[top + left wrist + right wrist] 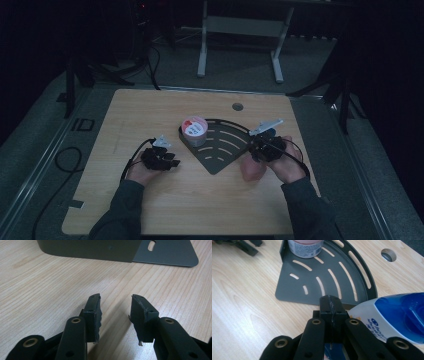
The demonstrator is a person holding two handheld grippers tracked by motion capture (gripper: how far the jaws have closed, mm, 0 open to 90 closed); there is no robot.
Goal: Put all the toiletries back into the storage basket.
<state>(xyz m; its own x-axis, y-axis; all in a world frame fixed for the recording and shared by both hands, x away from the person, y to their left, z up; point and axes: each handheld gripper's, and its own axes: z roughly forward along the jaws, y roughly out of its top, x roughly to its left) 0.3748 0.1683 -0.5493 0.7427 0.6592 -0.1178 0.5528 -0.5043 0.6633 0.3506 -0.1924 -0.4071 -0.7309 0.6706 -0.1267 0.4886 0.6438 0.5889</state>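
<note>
Your right gripper [331,305] has its fingers pressed together beside the blue-and-white bottle [387,317] lying on the worktop [244,302]; left gripper [115,312] fingers stand apart, empty. Next, open up and grasp the bottle for the rack [312,290].

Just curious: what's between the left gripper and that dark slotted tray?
Nothing but bare wooden table, seen in the left gripper view between the open jaws of the left gripper and the tray.

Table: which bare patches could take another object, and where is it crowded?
Free: the near table edge between the forearms, and the far strip behind the slotted shelf. Crowded: mid-table, around the shelf, can, left gripper and right gripper.
</note>
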